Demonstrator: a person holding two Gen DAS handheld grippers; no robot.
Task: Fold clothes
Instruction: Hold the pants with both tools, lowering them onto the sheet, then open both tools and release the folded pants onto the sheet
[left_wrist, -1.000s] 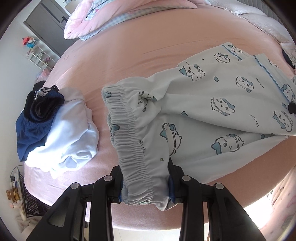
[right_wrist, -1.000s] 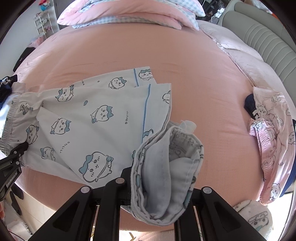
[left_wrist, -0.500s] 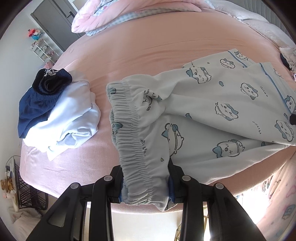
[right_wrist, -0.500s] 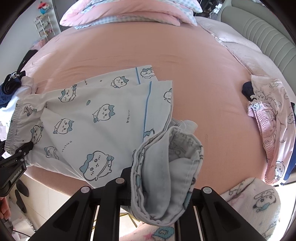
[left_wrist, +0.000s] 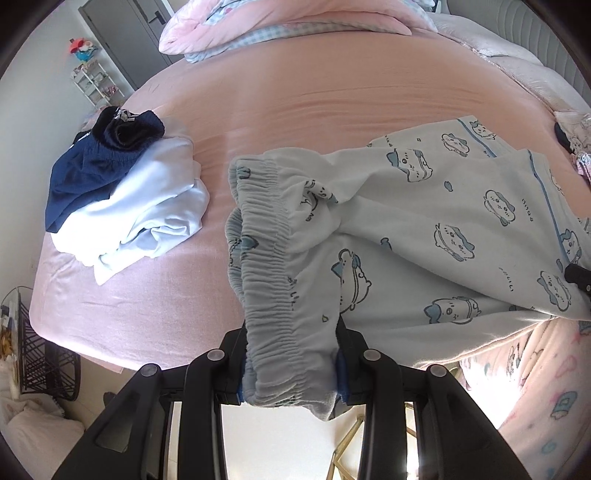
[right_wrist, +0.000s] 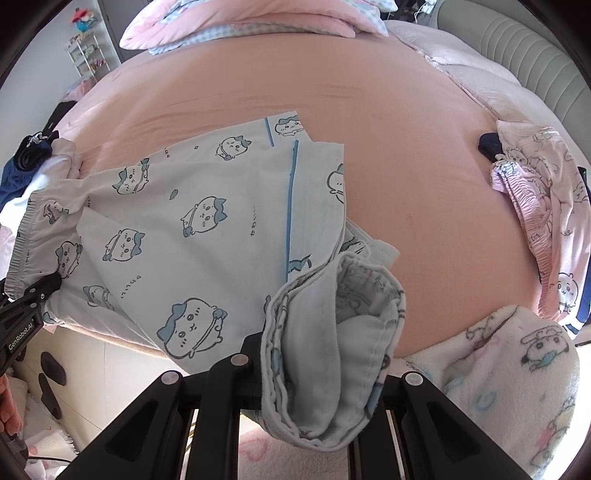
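Along the near edge of the pink bed (right_wrist: 388, 147), the printed pyjama trousers (right_wrist: 207, 221) lie stretched between two grips: left gripper (left_wrist: 291, 373) clamped on the waistband (left_wrist: 266, 236), right gripper (right_wrist: 321, 369) clamped on the bunched leg ends. Seemingly mid-fold; laying them flat calls for keeping both ends level. Folded clothes (left_wrist: 125, 195) sit left, pink pyjamas (right_wrist: 546, 206) right, well clear.

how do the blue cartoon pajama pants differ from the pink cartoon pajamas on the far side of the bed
The blue pajama pants are white with blue cartoon figures; the pink pajamas are pink with pale figures. The blue pants are spread out, gripped at both ends by the left gripper and right gripper; the pink pajamas lie bunched and untouched. Both have cartoon prints and sit on the pink bed.
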